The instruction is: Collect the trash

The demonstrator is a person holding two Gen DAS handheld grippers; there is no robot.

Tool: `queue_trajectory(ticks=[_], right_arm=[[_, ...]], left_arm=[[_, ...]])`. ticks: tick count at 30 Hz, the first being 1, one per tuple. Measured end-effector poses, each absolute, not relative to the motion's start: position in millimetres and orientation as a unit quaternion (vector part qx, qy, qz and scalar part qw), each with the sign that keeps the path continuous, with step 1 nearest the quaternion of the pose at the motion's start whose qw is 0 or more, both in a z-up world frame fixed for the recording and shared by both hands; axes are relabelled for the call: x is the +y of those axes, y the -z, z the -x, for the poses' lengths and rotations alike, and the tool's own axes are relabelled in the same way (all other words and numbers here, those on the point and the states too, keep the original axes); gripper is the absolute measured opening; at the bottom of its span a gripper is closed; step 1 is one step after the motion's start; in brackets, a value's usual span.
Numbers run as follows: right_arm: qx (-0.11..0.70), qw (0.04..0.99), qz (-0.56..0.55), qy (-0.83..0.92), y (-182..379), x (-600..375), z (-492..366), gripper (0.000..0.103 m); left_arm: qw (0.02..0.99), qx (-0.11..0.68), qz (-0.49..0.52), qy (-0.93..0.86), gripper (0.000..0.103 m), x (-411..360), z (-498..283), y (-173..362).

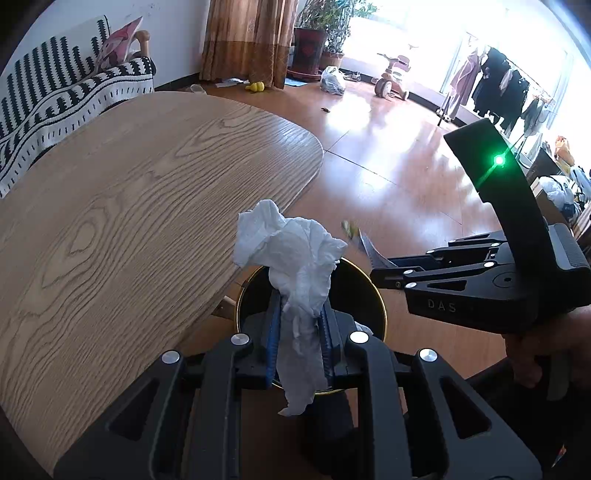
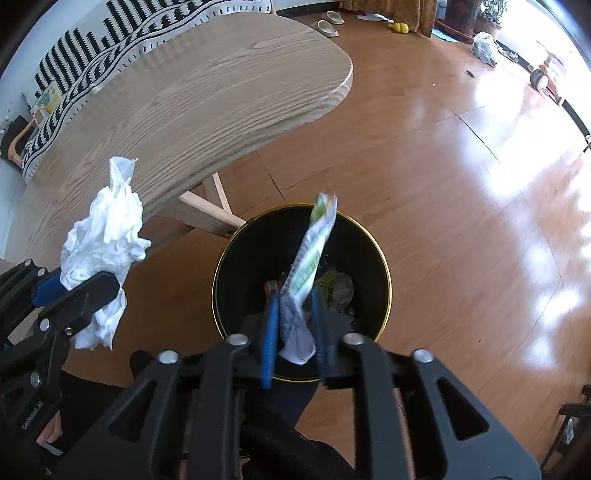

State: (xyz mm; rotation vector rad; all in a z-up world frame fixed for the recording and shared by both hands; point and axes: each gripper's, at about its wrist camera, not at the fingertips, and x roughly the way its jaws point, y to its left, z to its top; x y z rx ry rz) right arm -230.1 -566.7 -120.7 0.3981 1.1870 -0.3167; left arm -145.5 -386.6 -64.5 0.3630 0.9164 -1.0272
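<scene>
My left gripper (image 1: 299, 295) is shut on a crumpled white tissue (image 1: 291, 254), held over the near rim of a black bin with a gold rim (image 1: 384, 317). The right wrist view shows that gripper (image 2: 85, 291) and its tissue (image 2: 103, 236) left of the bin (image 2: 251, 258). My right gripper (image 2: 293, 295) hangs over the bin's mouth, jaws parted. A long white and green wrapper (image 2: 314, 243) stands loose between its blue pads (image 2: 271, 325). Trash lies at the bin's bottom. From the left wrist view, the right gripper (image 1: 376, 273) and the wrapper's tip (image 1: 354, 236) are at the bin's right.
A rounded wooden table (image 1: 147, 206) stands just left of the bin, with its leg (image 2: 207, 210) close to the rim. A striped sofa (image 1: 66, 92) is behind it. On the shiny wood floor lie slippers (image 2: 328, 24), a yellow toy (image 2: 399, 27) and a plastic bag (image 1: 332, 79).
</scene>
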Motion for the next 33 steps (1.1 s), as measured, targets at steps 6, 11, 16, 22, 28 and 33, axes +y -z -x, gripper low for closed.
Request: queue_trajectory(ticks=[6, 11, 16, 22, 28, 33], right_arm=[[0.540, 0.807, -0.183, 0.154, 114, -568, 232, 0.063], [0.527, 0.809, -0.195, 0.170, 110, -576, 236, 0.064], [0.503, 0.814, -0.213, 0.196, 102, -585, 245, 0.069], [0.485, 0.816, -0.230, 0.213, 97, -593, 254, 0.072], [0.482, 0.816, -0.235, 0.217, 97, -593, 254, 0.073], [0.485, 0.813, -0.223, 0.231, 95, -584, 248, 0.073]], left_arm=[[0.754, 0.425, -0.166, 0.472, 0.018, -387, 144, 67], [0.742, 0.437, -0.165, 0.481, 0.018, -394, 144, 73], [0.721, 0.452, -0.160, 0.501, 0.018, -410, 145, 86], [0.717, 0.447, -0.159, 0.511, 0.048, -425, 145, 92], [0.723, 0.438, -0.152, 0.512, 0.068, -417, 142, 82], [0.731, 0.424, -0.142, 0.515, 0.082, -393, 143, 60]])
